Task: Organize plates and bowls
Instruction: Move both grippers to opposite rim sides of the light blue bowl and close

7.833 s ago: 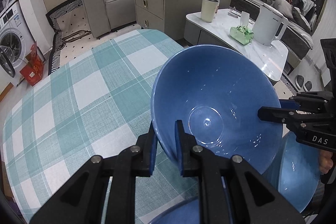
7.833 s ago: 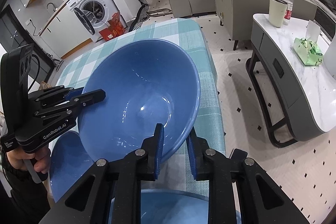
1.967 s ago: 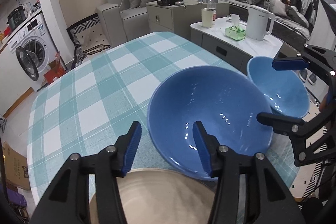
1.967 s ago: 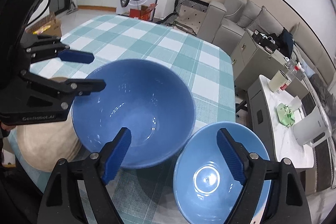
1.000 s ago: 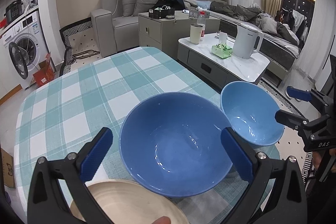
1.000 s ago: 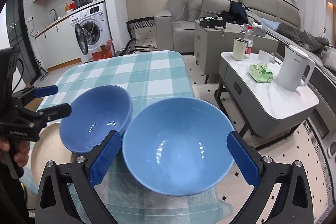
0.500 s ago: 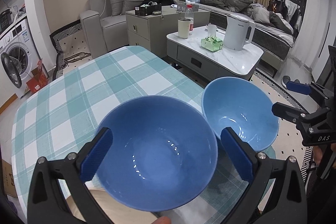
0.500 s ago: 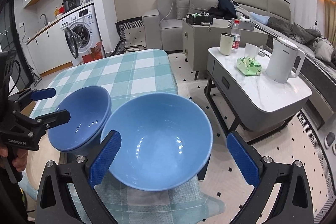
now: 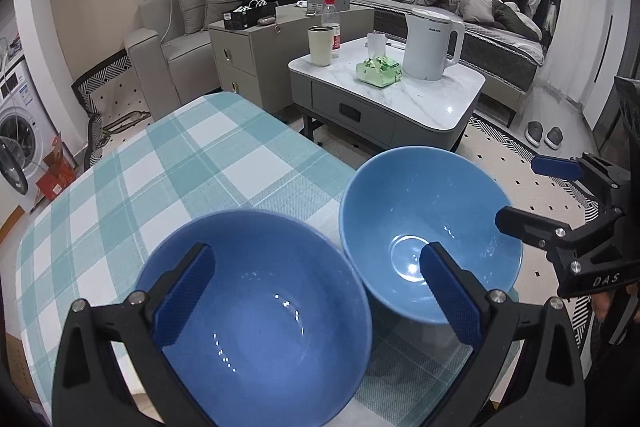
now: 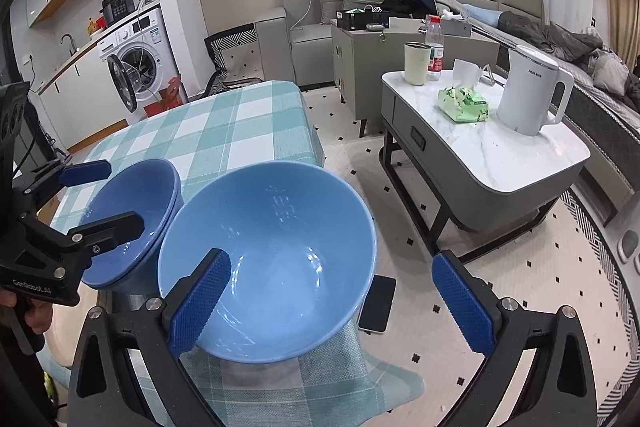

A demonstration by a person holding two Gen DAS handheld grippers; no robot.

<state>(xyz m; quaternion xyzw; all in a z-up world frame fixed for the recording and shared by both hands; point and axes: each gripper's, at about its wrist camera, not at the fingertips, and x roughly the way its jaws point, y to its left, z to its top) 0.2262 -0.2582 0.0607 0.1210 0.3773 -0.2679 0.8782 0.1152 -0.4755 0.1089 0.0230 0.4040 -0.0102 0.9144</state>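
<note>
We held both the left gripper (image 9: 316, 291) and right gripper (image 10: 332, 301) wide open, empty, framing each blue bowl (image 9: 256, 315) (image 10: 272, 267) for regrasping.

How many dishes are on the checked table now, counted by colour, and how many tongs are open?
Darker blue bowl: 1
Lighter blue bowl: 1
Beige plate, only partly visible: 1
Open tongs, left and right: 2
Total: 3 dishes, 2 tongs
</note>
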